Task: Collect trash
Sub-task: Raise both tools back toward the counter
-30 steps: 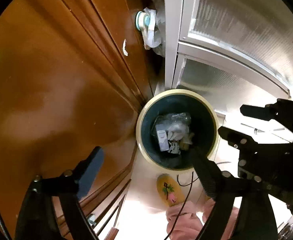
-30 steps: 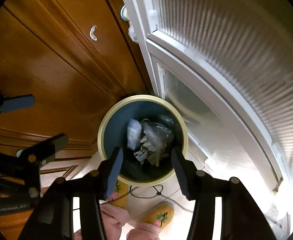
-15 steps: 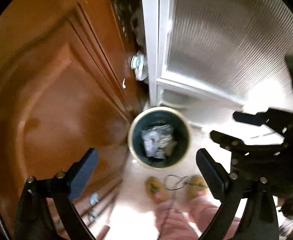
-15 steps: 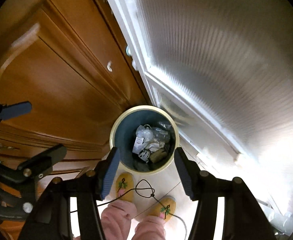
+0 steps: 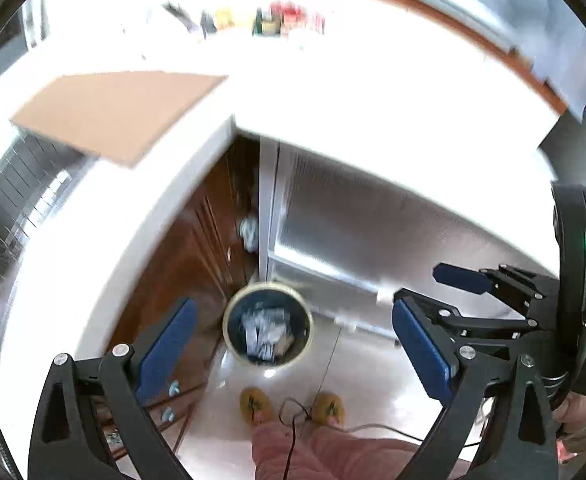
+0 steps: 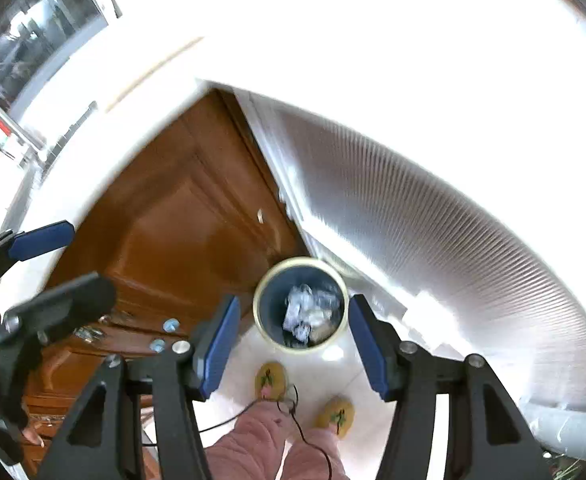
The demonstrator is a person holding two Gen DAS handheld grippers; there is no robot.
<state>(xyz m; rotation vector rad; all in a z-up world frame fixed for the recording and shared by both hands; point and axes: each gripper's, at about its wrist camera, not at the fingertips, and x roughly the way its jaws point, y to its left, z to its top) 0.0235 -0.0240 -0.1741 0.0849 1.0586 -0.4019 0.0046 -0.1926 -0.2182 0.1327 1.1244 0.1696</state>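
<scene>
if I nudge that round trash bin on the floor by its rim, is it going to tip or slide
The trash bin would probably slide rather than tip: it looks squat and stands on glossy tile. It likely weighs little, since the crumpled wrappers inside look like thin plastic and paper. The cabinet door close behind might stop it.

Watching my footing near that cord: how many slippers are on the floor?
2: left slipper and right slipper, side by side just before the bin. None seem hidden.
</scene>
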